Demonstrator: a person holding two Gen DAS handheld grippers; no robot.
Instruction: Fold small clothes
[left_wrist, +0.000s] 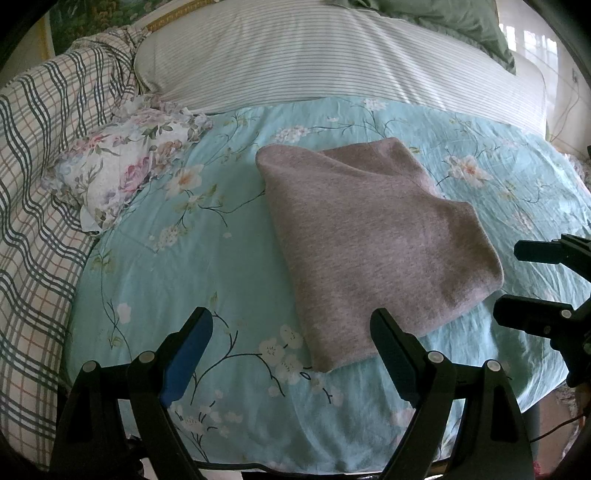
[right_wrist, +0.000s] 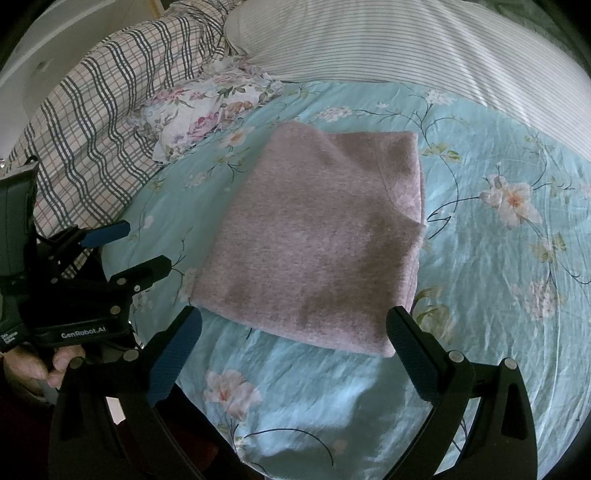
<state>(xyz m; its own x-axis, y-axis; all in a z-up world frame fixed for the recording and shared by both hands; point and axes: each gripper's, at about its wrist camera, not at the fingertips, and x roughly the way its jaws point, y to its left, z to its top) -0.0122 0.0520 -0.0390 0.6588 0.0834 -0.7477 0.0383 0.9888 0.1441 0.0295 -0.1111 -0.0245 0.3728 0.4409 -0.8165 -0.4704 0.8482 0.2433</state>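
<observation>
Pinkish-grey knit garment (left_wrist: 369, 236), already folded into a compact rough rectangle, lies flat on the light blue floral bedsheet (left_wrist: 192, 266), about mid-bed, near edge just ahead of both tools. Left gripper (left_wrist: 291, 332) hangs over the sheet with fingers spread wide, nothing between them; its right finger sits just over the garment's near-left corner, not clearly touching. Right gripper (right_wrist: 293, 332) also spread wide and empty, straddling the garment's near edge (right_wrist: 291, 328) from above. Looks like a late stage: either one more half-fold or just tidying. Far-right part shows an uneven layer, with a seam and a stepped edge (right_wrist: 413, 218) where the layers don't line up. To do it well: pinch both near corners, catching all layers and not only the top one, lift low, carry toward the far edge evenly so the layers don't slide, lay down, release together. Soft knit will sag and shear if only one side is lifted. Small floral pillow (left_wrist: 122, 170) and plaid quilt (left_wrist: 40, 184) sit far-left, striped pillow (left_wrist: 332, 62) at the far side; all well apart from the fold path.
</observation>
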